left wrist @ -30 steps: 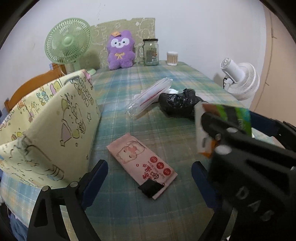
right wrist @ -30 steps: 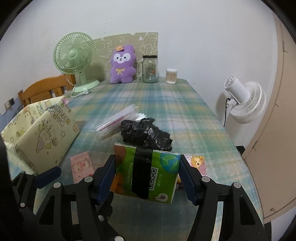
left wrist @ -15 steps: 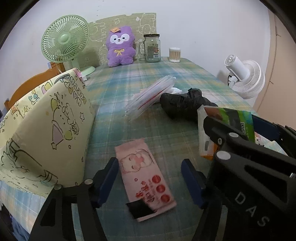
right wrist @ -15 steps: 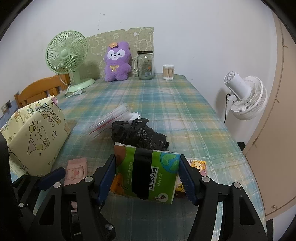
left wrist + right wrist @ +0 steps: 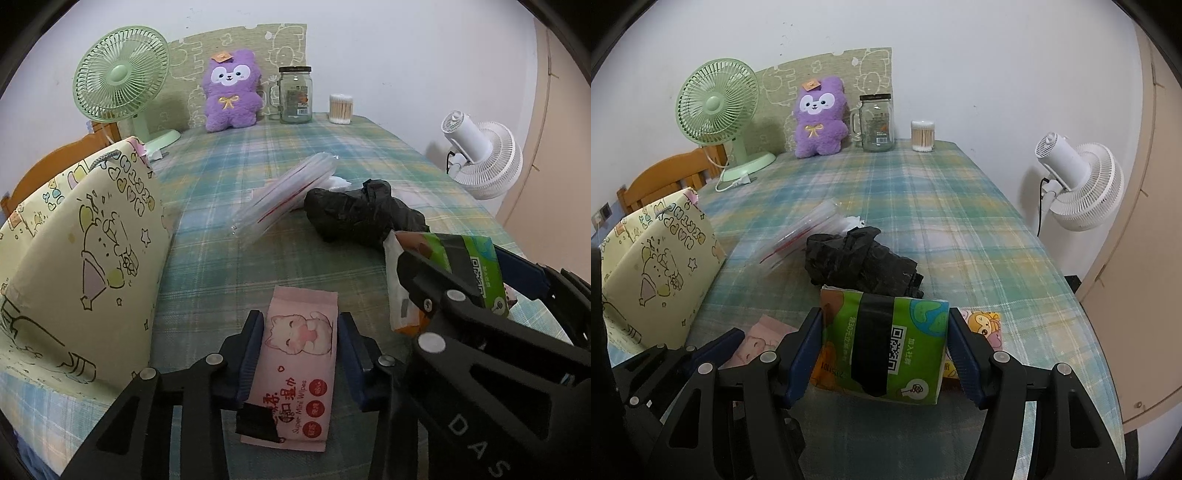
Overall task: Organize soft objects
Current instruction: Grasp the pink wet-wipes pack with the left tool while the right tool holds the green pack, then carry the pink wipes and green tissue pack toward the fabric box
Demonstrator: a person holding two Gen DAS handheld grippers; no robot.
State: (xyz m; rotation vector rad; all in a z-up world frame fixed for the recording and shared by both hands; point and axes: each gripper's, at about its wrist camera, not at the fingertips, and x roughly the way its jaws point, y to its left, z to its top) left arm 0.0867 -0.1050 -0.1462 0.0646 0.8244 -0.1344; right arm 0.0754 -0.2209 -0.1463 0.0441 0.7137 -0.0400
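My left gripper [image 5: 300,345] is low over the plaid tablecloth [image 5: 229,206], pointing down the table, its blue-padded fingers [image 5: 252,343] set narrowly on either side of the flat pink wet-wipes pack [image 5: 295,373] with the cat print. The pack lies flat on the cloth; the pads sit right at its long edges, though I cannot tell if they press it. My right gripper [image 5: 885,349] is held just to the right of the left one and raised, clamped on the green tissue pack [image 5: 882,350] banded with black tape, which hangs between its pads above the cloth.

A second ago the left fingers stood wide apart with the pink pack ahead of them and skewed; since then I have moved forward over it and closed in. The right gripper's hold on the green pack is unchanged.

The crumpled black plastic bag [image 5: 860,258] lies mid-table, the clear zip bags [image 5: 284,192] just beyond it, and the yellow cartoon-print gift bag [image 5: 74,258] stands at the left edge.
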